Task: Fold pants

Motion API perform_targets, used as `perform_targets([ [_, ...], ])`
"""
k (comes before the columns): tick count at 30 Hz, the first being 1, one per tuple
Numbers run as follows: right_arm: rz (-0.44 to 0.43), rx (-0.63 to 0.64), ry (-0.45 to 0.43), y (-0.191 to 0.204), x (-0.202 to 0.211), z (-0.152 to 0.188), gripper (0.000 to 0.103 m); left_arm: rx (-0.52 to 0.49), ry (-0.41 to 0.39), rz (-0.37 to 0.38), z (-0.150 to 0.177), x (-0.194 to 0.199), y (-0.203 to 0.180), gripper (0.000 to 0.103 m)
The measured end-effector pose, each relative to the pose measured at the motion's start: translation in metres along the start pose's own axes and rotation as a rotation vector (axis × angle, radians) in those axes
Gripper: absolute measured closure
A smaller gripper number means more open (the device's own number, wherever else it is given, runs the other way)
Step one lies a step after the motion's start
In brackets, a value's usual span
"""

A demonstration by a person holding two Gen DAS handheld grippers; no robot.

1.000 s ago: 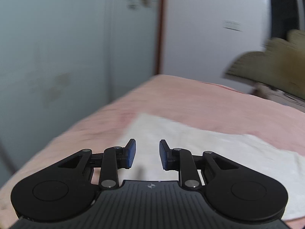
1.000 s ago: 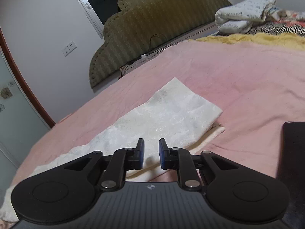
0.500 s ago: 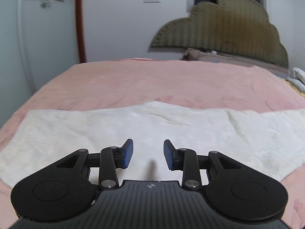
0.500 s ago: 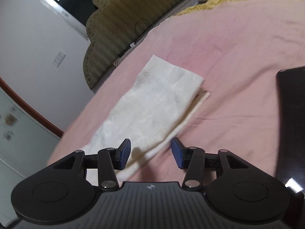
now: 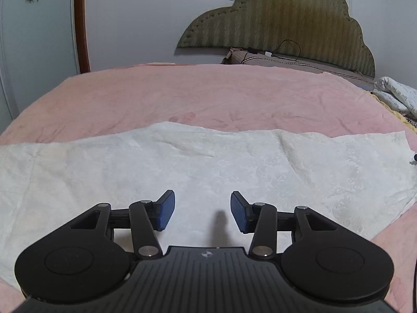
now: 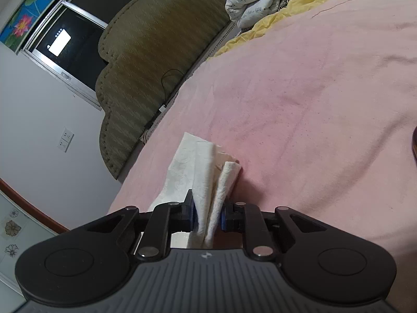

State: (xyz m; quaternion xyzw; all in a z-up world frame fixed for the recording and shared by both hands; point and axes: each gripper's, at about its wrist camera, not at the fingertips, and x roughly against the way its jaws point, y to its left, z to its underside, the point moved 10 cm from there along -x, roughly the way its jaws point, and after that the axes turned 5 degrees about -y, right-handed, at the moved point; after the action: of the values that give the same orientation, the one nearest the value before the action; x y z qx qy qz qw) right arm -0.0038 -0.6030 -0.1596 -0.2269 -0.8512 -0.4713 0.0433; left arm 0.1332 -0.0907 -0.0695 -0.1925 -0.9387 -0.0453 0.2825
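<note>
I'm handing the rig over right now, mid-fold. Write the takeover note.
Right gripper: just closed, fingers pinching the bunched end of the white pants.
Left gripper: open, jaws just widened, over the pants, holding nothing.
Pants lie in a long strip across the pink bedspread.
Done: right-hand end gripped.
Left: probably a left-hand grip, then folding the pants over.

the pants (image 5: 208,161) are white cloth with a faint embossed pattern; the bedsheet (image 5: 208,96) is soft pink cloth, matt; the headboard (image 5: 286,23) is ribbed olive fabric — stitched along its edge.
</note>
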Motion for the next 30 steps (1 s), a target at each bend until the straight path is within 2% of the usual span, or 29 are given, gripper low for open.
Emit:
perform_targets([
  [3,-0.007,0.12,-0.02,0.023,0.003,0.001,0.088,0.062,0.04,0.057,0.003,-0.007,-0.004,0.049],
  [6,-0.057,0.32,-0.024,0.072,0.01,0.013,0.088,0.139,0.08,0.12,0.007,-0.013,-0.008,0.047],
  [9,-0.183,0.537,0.028,0.136,0.019,0.053,0.088,0.239,0.1,0.18,0.006,-0.018,-0.011,0.042],
  [11,-0.27,0.626,0.088,0.168,0.024,0.088,0.088,0.341,0.109,0.243,0.002,-0.022,-0.013,0.038],
  [15,-0.394,0.638,0.214,0.199,0.028,0.145,0.088,0.589,0.168,0.449,-0.009,-0.037,-0.03,0.029],
  [19,-0.408,0.704,0.259,0.208,0.031,0.179,0.088,0.808,0.25,0.663,-0.019,-0.058,-0.06,0.013],
  [21,-0.421,0.713,0.281,0.21,0.035,0.189,0.088,0.86,0.28,0.704,-0.023,-0.071,-0.075,0.009],
  [24,-0.447,0.762,0.311,0.215,0.046,0.205,0.088,0.885,0.351,0.696,-0.022,-0.095,-0.093,0.009],
  [26,-0.459,0.849,0.312,0.22,0.055,0.22,0.087,0.908,0.379,0.68,-0.022,-0.107,-0.096,0.012],
  [27,-0.467,0.902,0.309,0.223,0.061,0.228,0.087,0.918,0.381,0.67,-0.023,-0.113,-0.094,0.023],
  [28,-0.474,0.952,0.305,0.227,0.065,0.235,0.087,0.91,0.377,0.663,-0.028,-0.117,-0.09,0.043],
  [29,-0.484,1.01,0.3,0.231,0.07,0.245,0.087,0.881,0.369,0.654,-0.031,-0.118,-0.085,0.055],
  [30,-0.494,1.05,0.295,0.235,0.073,0.252,0.087,0.831,0.354,0.63,-0.035,-0.118,-0.077,0.074],
])
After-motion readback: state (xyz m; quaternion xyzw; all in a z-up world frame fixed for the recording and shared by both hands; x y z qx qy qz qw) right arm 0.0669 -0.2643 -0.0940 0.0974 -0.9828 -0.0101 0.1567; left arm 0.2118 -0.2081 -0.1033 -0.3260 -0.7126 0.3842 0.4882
